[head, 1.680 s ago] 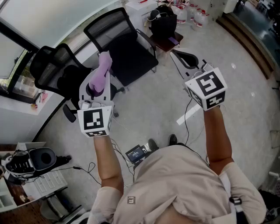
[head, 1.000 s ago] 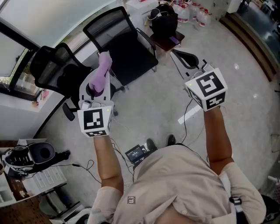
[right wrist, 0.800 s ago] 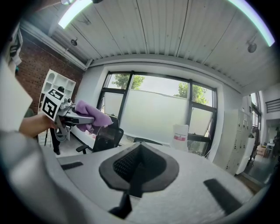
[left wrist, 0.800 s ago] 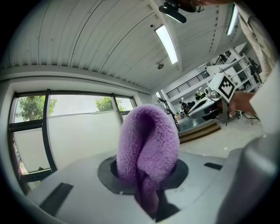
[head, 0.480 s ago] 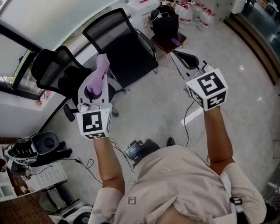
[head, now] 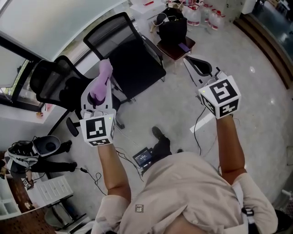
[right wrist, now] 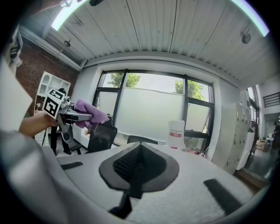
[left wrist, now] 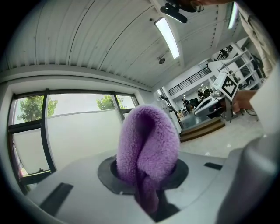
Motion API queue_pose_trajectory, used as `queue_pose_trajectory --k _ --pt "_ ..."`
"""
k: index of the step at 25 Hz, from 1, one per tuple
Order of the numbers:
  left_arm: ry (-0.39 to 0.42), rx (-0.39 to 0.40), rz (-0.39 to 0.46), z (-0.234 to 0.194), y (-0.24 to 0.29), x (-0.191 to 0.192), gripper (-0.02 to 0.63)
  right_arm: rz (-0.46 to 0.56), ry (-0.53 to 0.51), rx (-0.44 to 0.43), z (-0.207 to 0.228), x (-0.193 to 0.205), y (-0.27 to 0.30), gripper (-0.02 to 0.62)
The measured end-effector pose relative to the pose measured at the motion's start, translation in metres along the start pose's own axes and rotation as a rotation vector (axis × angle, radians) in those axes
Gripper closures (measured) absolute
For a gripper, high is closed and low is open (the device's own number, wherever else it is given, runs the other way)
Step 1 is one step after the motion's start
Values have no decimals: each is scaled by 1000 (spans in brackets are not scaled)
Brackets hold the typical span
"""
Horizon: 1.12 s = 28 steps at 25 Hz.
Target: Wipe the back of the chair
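Observation:
My left gripper [head: 101, 77] is shut on a fluffy purple cloth [head: 104, 75] that sticks out past its jaws; in the left gripper view the purple cloth [left wrist: 148, 151] fills the middle, pinched between the pads. It hangs in the air above the seat of a black office chair [head: 55, 80] at the left. A second black mesh-backed chair [head: 112, 32] stands further back. My right gripper [head: 198, 65] is shut with nothing in it, held in the air at the right; its own view shows the pads [right wrist: 139, 168] pressed together and the left gripper [right wrist: 76, 116] with the cloth [right wrist: 91, 114] at left.
A small stool carries a black bag [head: 172, 25] behind the chairs, with white jugs [head: 205, 13] beyond. Cables and a small device [head: 145, 157] lie on the grey floor by the person's shoe [head: 157, 133]. A window wall runs along the left.
The person has stepped forward, one shoe now showing ahead of the body. Both grippers keep their hold and pose, shifted slightly towards the chairs.

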<state>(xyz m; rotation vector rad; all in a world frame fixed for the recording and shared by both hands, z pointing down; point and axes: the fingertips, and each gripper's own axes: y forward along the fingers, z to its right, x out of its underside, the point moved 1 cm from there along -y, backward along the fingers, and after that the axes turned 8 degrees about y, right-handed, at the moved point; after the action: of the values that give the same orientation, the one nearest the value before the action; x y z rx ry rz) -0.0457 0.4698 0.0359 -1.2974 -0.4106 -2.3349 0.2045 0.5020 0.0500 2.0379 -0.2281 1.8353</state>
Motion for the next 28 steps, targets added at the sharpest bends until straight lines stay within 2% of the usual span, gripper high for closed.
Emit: queue_pose_trajectory --k 9,16,22,28 --pt "9 30 21 -63 101 33 529 -21 2 53 39 -11 99 601" --pt "39 58 35 -117 168 66 529 -36 22 84 52 -19 182 601" --pt "47 64 53 -145 192 82 529 -20 15 93 51 -27 228 601" --pt "33 38 51 -175 209 94 529 -22 -10 57 50 -44 280 601"
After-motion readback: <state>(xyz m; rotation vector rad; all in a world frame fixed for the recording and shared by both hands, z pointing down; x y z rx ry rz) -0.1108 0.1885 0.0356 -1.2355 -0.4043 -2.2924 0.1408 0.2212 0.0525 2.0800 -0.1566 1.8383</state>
